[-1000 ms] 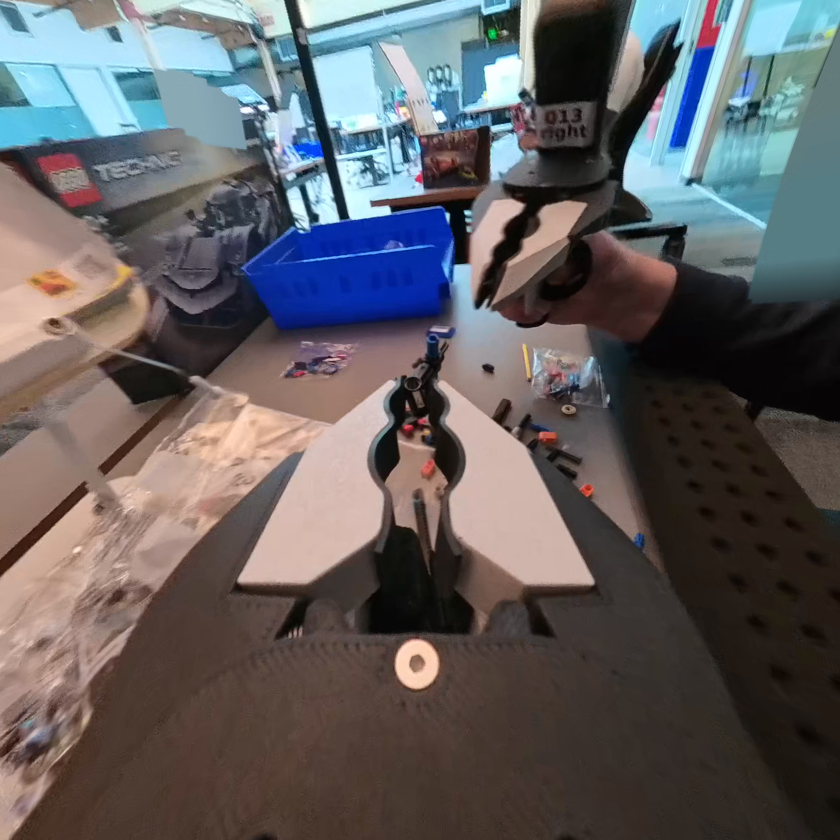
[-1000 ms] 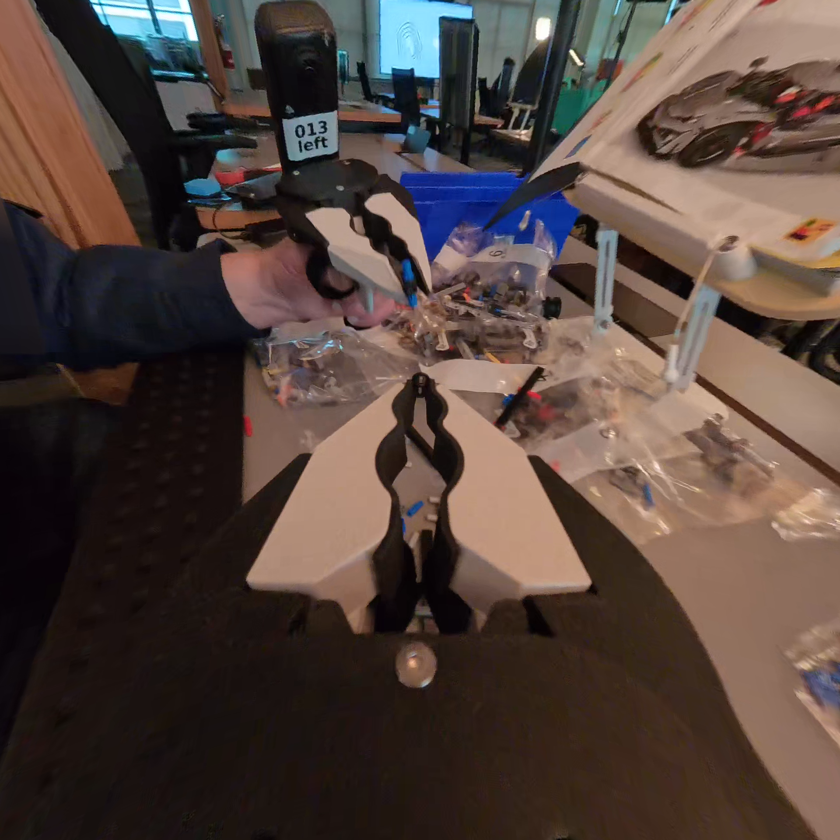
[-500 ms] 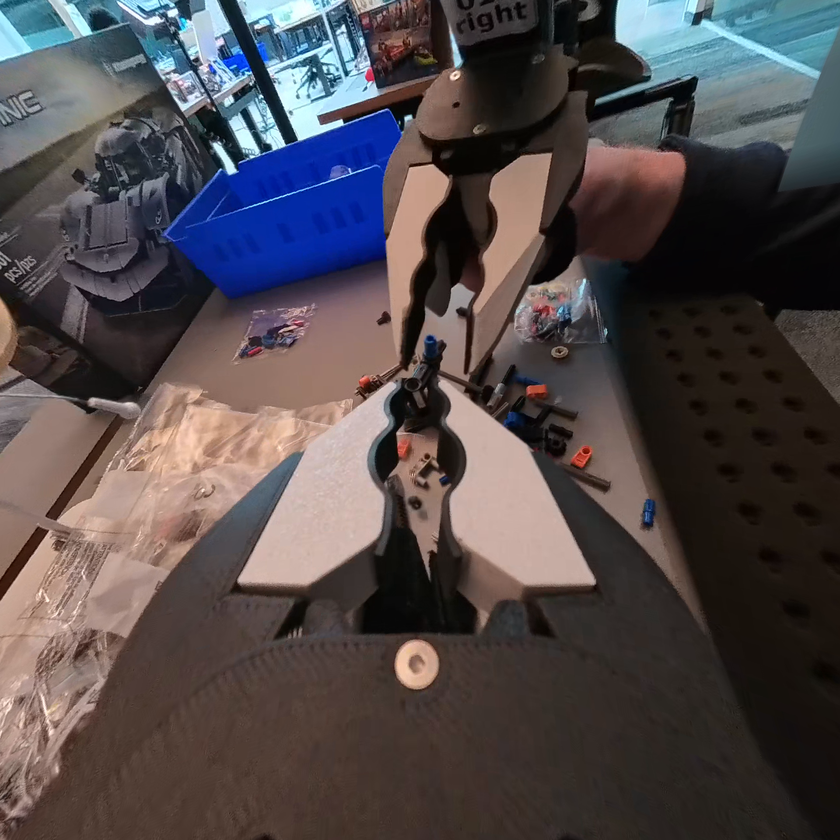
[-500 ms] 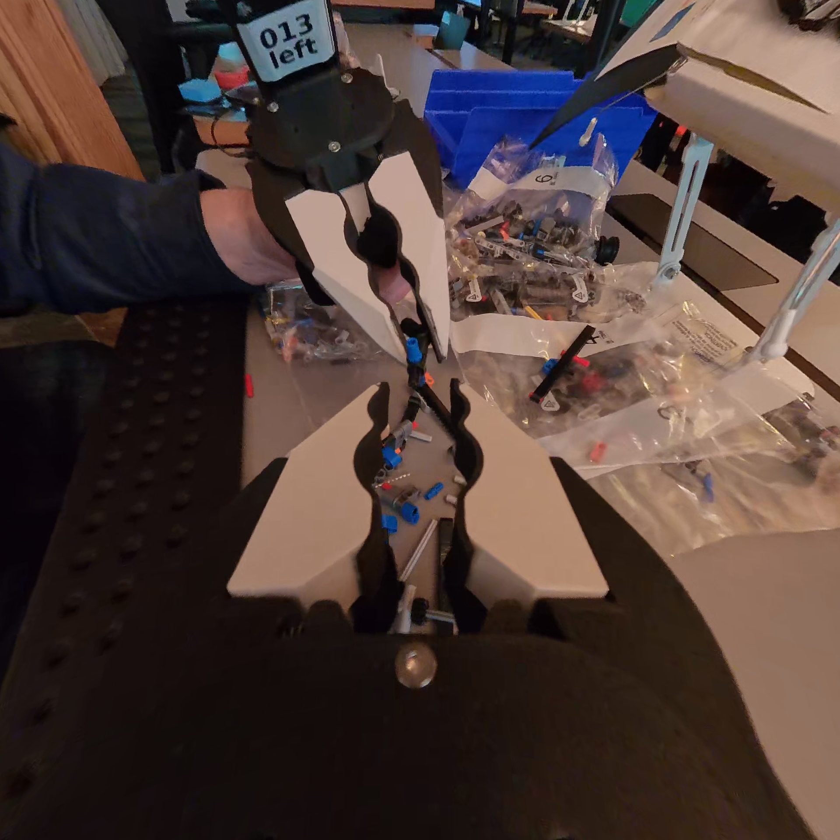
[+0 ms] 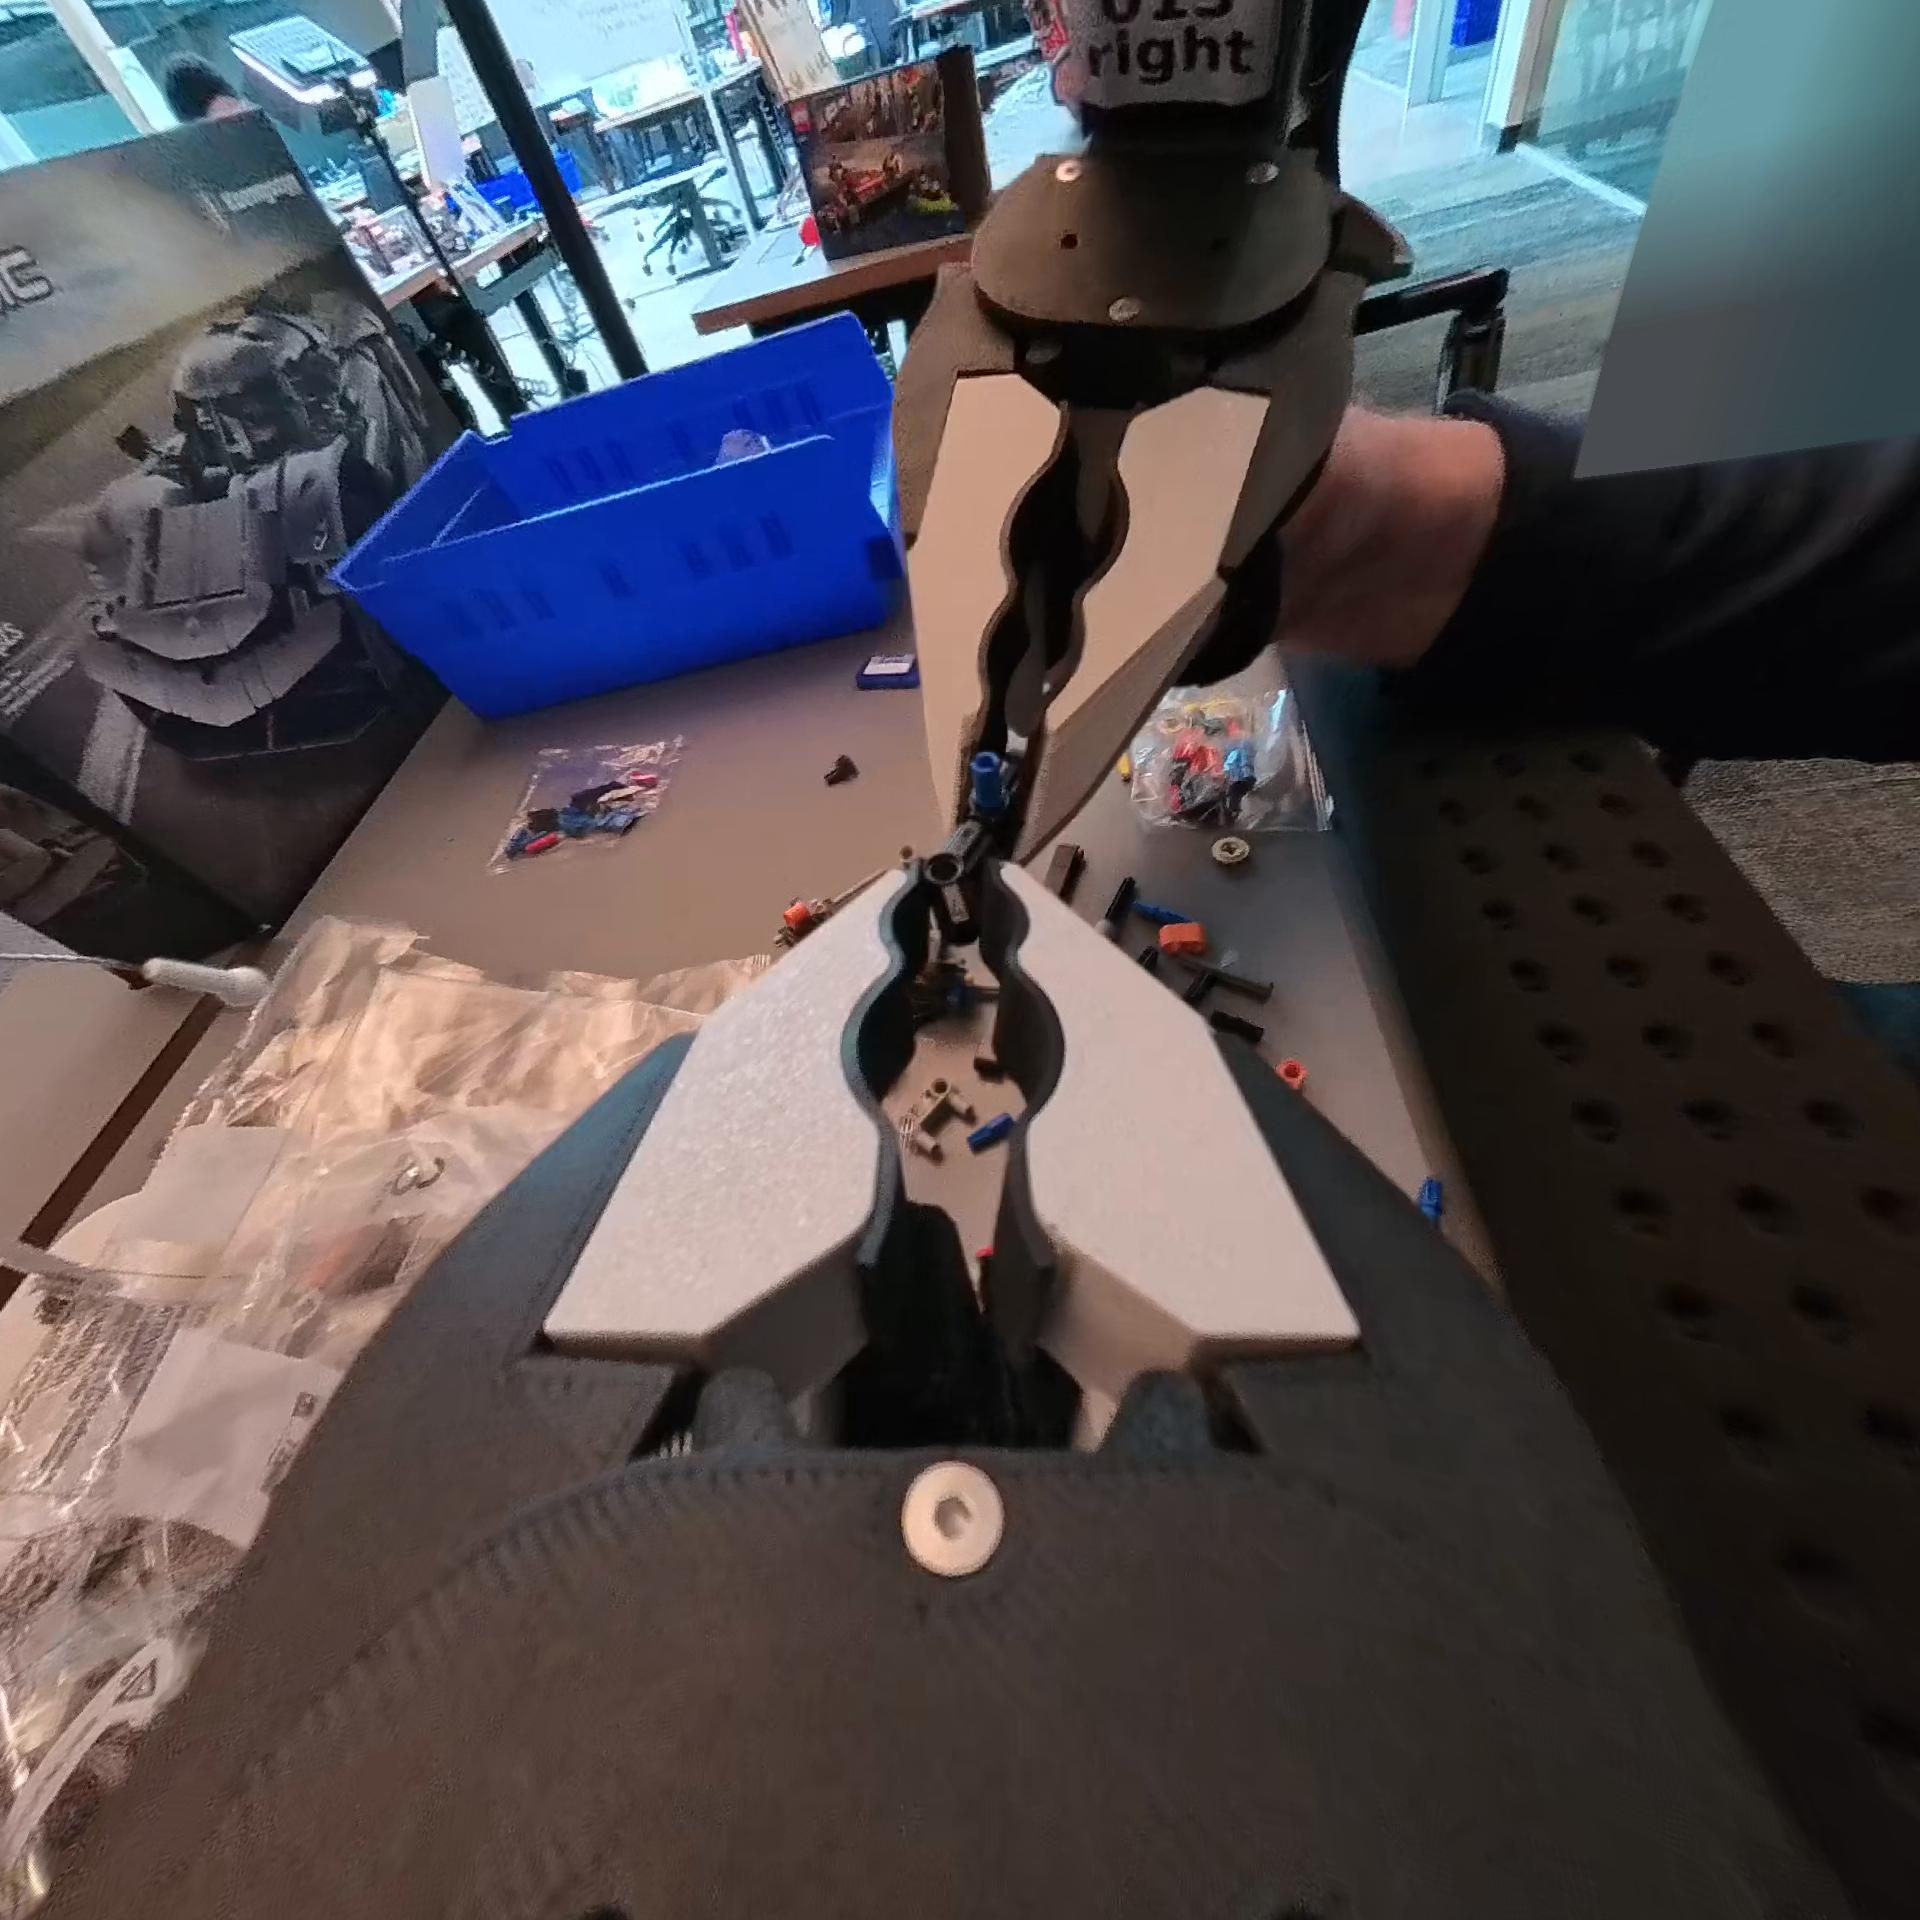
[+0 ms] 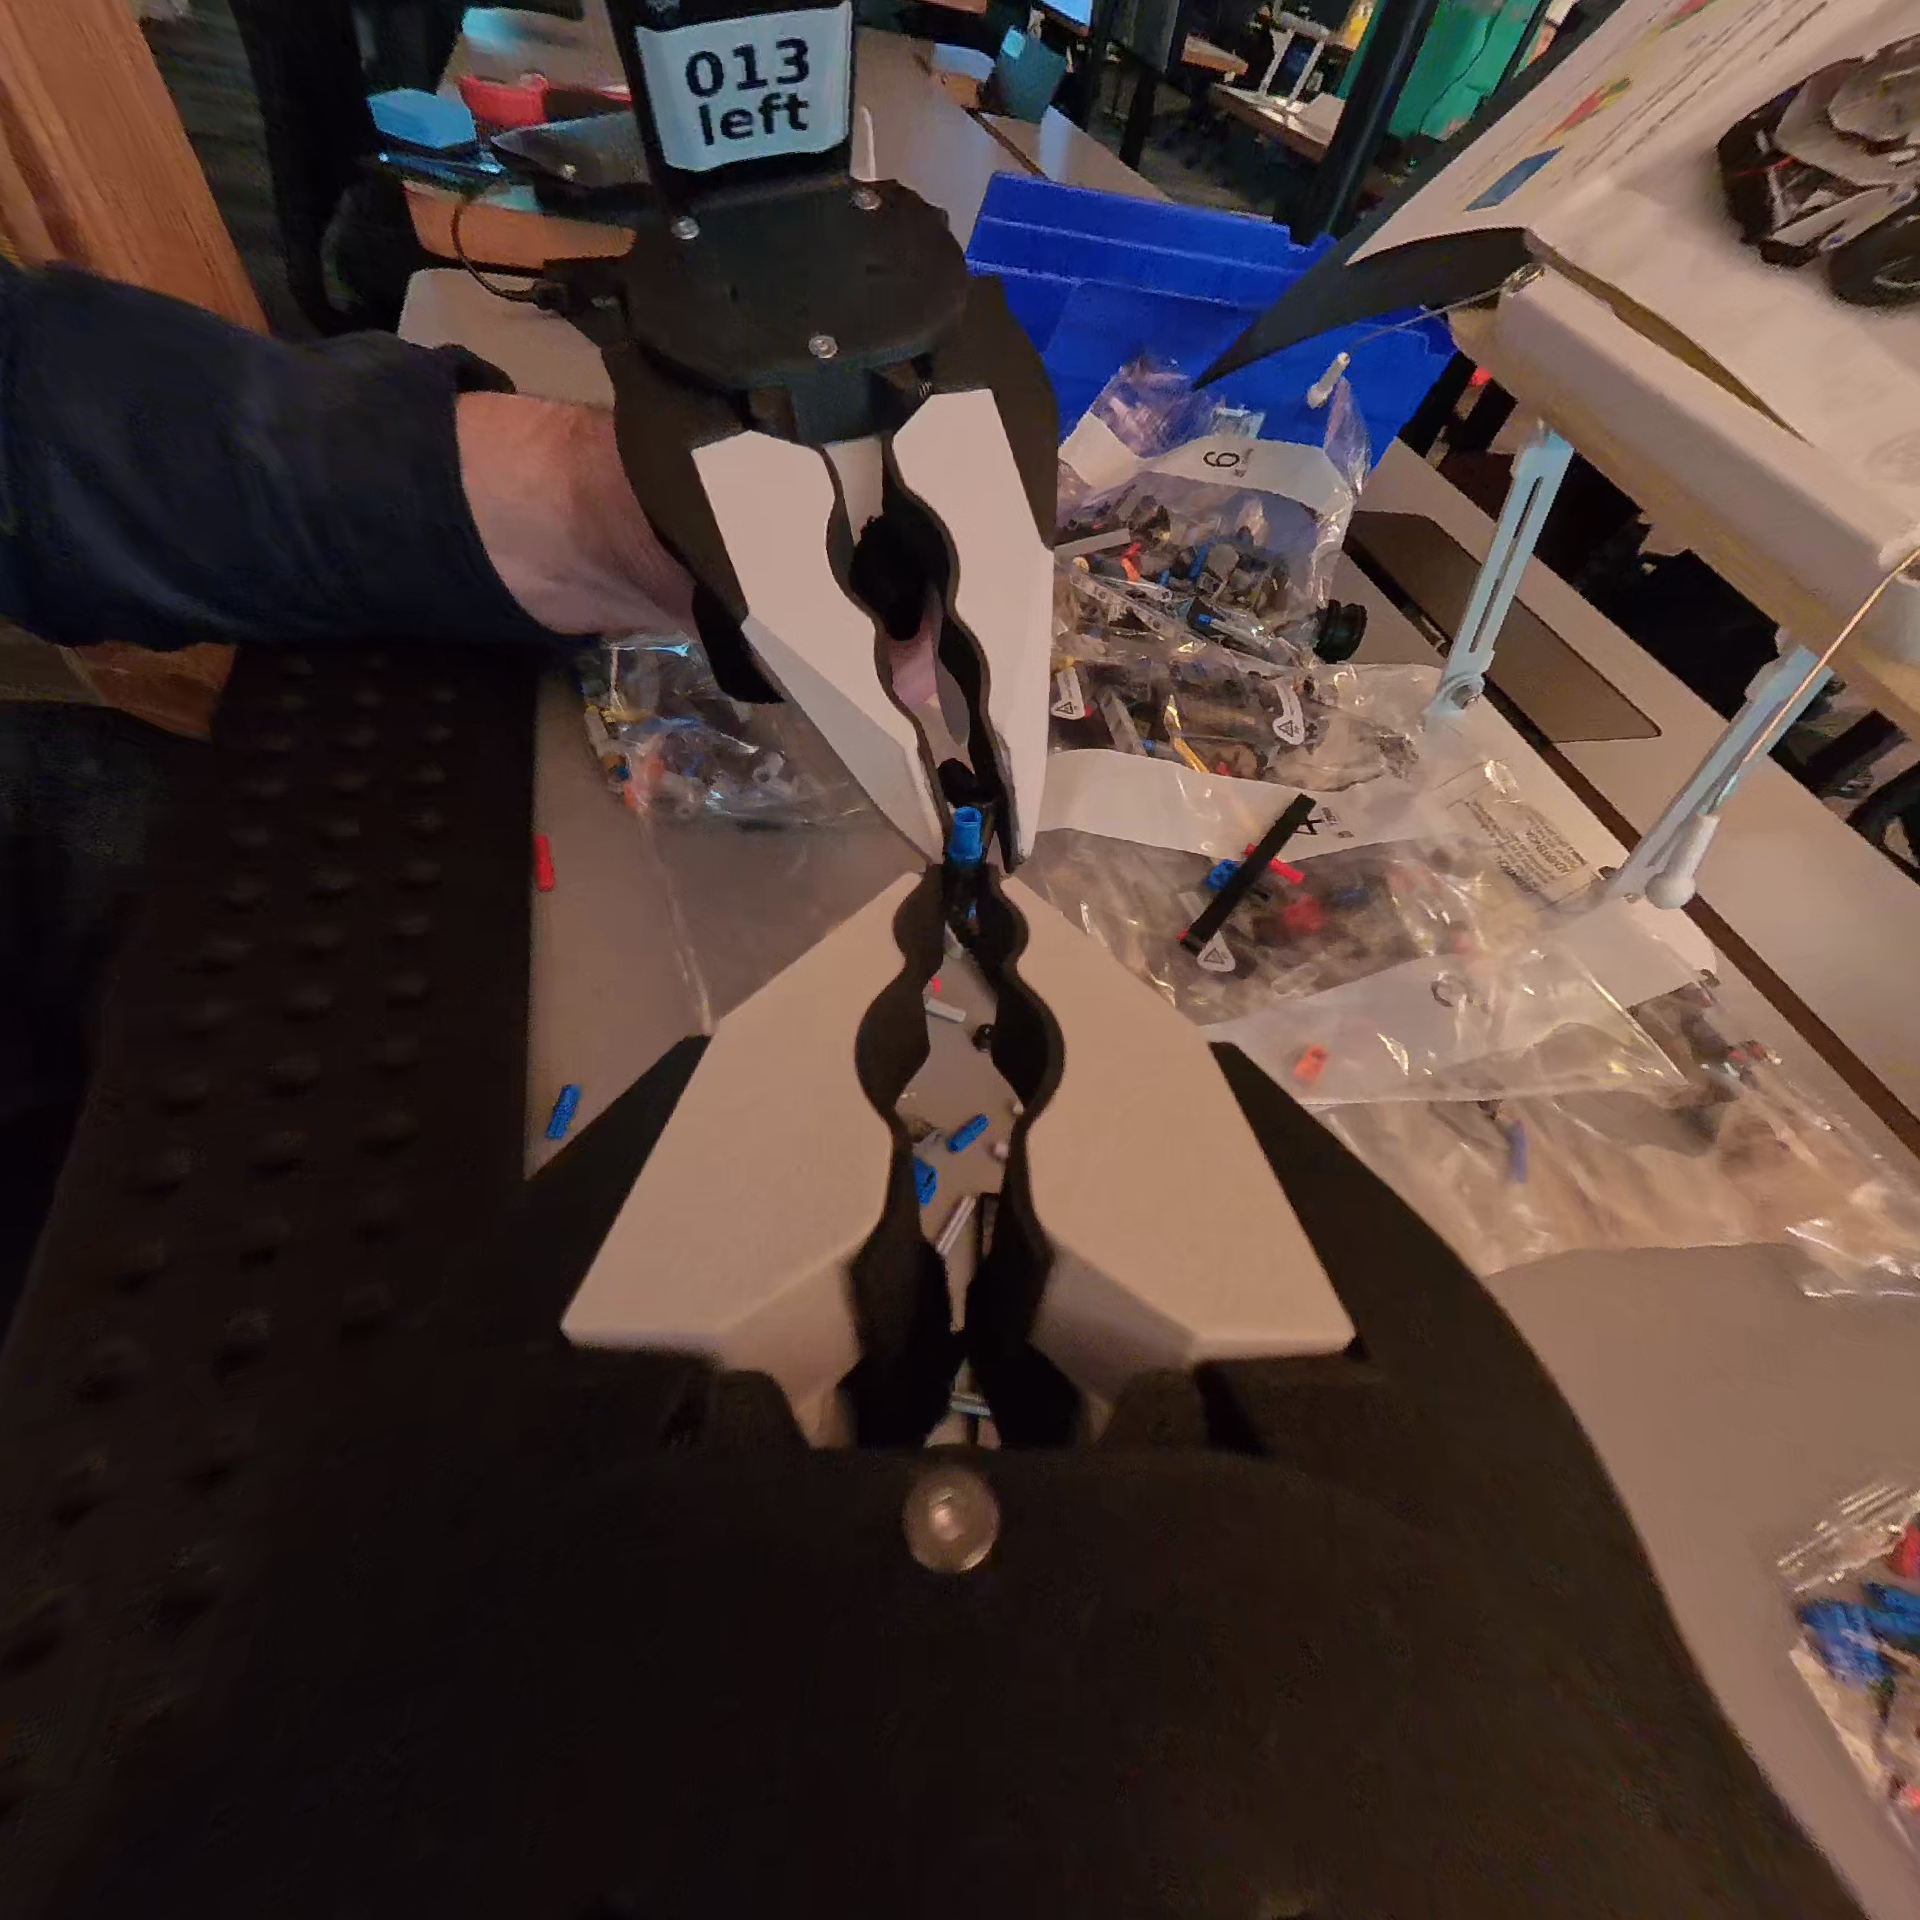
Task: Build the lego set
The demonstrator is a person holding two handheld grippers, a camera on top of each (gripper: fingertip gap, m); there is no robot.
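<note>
Left gripper (image 5: 951, 883): matte white wedge fingers with wavy black inner edges, clenched at the tips on a small black lego connector (image 5: 948, 869) with a round hole
Right gripper (image 5: 995, 795): same white-and-black build, coming in from 12 o'clock in the left wrist view, tips pinched on the blue pin (image 5: 985, 777) that meets the black connector
Same joint, right wrist view: right gripper (image 6: 961, 894) and left gripper (image 6: 971, 831) tip to tip, blue pin (image 6: 963, 831) between them
Table (image 5: 727, 831): smooth grey top, with loose lego pieces (image 5: 1179, 940) in black, orange and blue scattered below the tips
Blue bin (image 5: 634, 571): hard plastic, slotted walls, at 11 o'clock of the joint
Clear bags (image 6: 1195, 613): crinkled glossy film full of small parts, at 1 o'clock in the right wrist view
Small zip bag (image 5: 1226, 764): bright mixed pieces, at 2 o'clock of the joint
Black mat (image 5: 1662, 1143): dimpled, at 3 o'clock
</note>
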